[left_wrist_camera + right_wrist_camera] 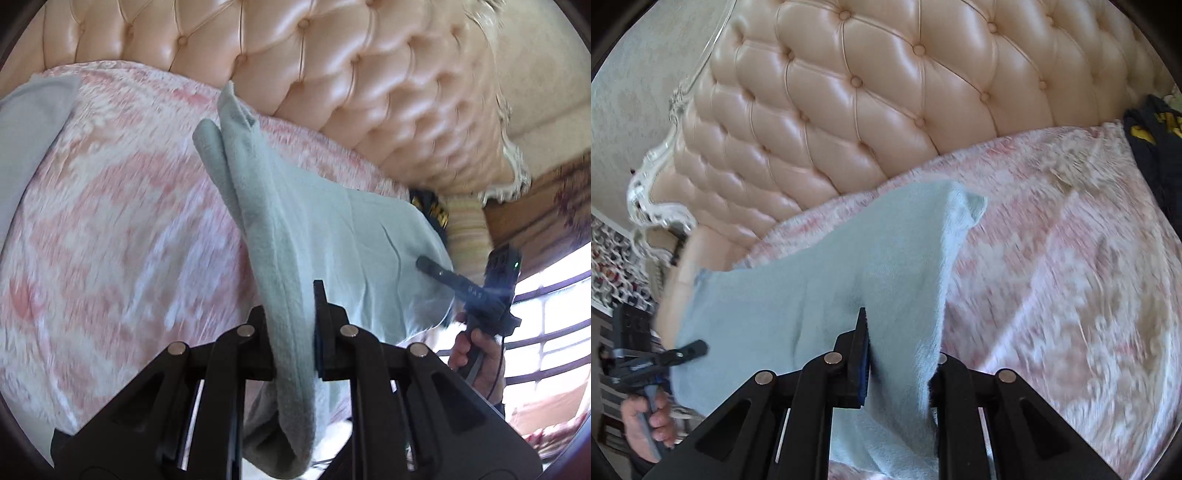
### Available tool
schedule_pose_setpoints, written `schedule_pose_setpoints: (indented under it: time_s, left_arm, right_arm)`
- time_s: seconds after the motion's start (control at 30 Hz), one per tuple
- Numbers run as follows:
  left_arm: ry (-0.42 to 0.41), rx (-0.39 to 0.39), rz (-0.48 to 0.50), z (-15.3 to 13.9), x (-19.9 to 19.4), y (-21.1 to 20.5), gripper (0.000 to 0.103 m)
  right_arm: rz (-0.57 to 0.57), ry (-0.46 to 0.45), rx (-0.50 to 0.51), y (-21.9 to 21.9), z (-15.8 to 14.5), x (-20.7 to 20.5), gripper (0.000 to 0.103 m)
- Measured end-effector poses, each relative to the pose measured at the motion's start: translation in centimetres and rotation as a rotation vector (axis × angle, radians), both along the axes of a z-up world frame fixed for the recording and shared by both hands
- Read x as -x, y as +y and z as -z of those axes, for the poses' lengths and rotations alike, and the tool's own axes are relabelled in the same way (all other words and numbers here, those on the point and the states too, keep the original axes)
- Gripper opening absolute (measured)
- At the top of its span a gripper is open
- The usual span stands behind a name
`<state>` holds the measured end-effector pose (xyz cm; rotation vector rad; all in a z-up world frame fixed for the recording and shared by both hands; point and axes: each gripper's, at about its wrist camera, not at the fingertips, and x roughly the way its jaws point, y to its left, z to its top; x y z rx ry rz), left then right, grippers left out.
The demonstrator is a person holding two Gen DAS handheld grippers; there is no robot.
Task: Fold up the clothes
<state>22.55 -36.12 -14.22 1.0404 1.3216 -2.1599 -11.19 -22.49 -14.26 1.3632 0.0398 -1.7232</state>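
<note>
Between the black fingers of the left gripper (293,332) a thick fold of the pale blue-green garment (303,229) is pinched; the jaws are closed on the cloth, which hangs down below them and also rises in front of them. From this grip the fabric stretches toward the right side of the left wrist view, where the right gripper (421,264) bites its other edge, and a person's hand (476,354) holds that tool by its handle.

Seen from the right wrist view, the right gripper (899,354) is closed on the same garment (820,280) too, with the cloth covering most of the right finger. The sheet of fabric spreads to the left, where the left gripper (701,347) clamps it, and another hand (646,421) is under that tool.

Behind and under the raised garment lies the bed cover (122,221), fluffy, with a pink and white pattern. A light grey cloth (33,122) rests on it at the left edge of the left view, and a dark garment with yellow print (1152,147) lies at the far right of the right view. Farthest stands the tufted headboard (871,92), glossy peach colour with buttons, and it has a white carved frame (657,177).
</note>
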Motion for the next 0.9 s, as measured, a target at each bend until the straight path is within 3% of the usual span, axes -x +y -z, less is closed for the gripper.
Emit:
schedule_pose_setpoints:
  time_s: [0.23, 0.43, 0.67, 0.9]
  left_arm:
    - [-0.091, 0.114, 0.031, 3.5, -2.6, 8.4, 0.016]
    - [-0.081, 0.093, 0.005, 5.0, -3.9, 10.4, 0.016]
    - [-0.007, 0.111, -0.054, 2.2, -6.4, 9.3, 0.016]
    - [0.05, 0.162, -0.19, -0.9, -11.4, 5.2, 0.016]
  right_arm:
    - [0.041, 0.173, -0.15, 4.9, 4.0, -8.3, 0.014]
    - [0.049, 0.268, -0.24, 6.3, 5.9, -11.5, 0.014]
    - [0.012, 0.359, -0.255, 2.9, 2.1, -12.5, 0.014]
    - [-0.109, 0.457, -0.227, -6.7, -2.9, -14.4, 0.013]
